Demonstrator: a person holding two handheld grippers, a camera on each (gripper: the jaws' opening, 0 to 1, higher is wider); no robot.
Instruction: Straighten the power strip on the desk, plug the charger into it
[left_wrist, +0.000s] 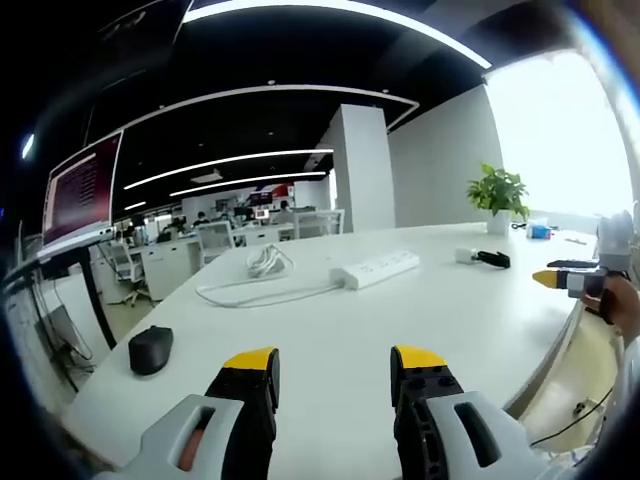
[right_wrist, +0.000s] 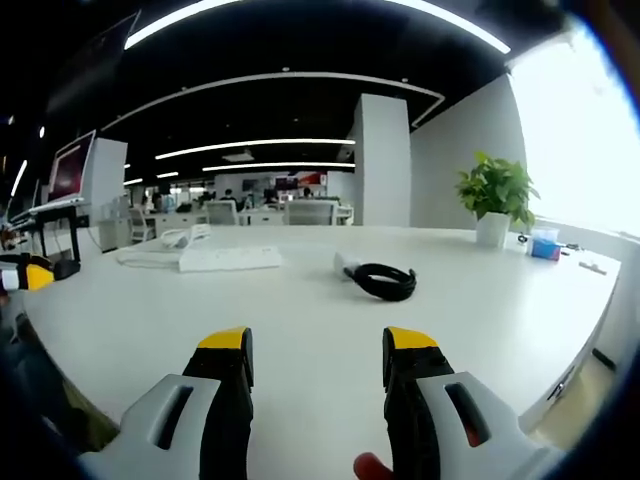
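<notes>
A white power strip (left_wrist: 377, 268) lies at an angle on the white desk (left_wrist: 340, 330), its white cord (left_wrist: 262, 282) looping and coiling to the left. In the right gripper view the power strip (right_wrist: 228, 259) lies at the left of the desk (right_wrist: 320, 320). The charger (right_wrist: 378, 278), a white block with a coiled black cable, rests near the desk's middle; in the left gripper view the charger (left_wrist: 483, 257) lies right of the strip. My left gripper (left_wrist: 332, 368) is open over the near desk, holding nothing. My right gripper (right_wrist: 315, 350) is open too, short of the charger, and appears as right gripper (left_wrist: 570, 278) at the left view's right edge.
A black mouse (left_wrist: 150, 349) sits at the desk's left near corner. A potted plant (right_wrist: 492, 203) and a small blue box (right_wrist: 543, 245) stand at the far right. A monitor (left_wrist: 82, 190) hangs at the left. Office desks and chairs fill the background.
</notes>
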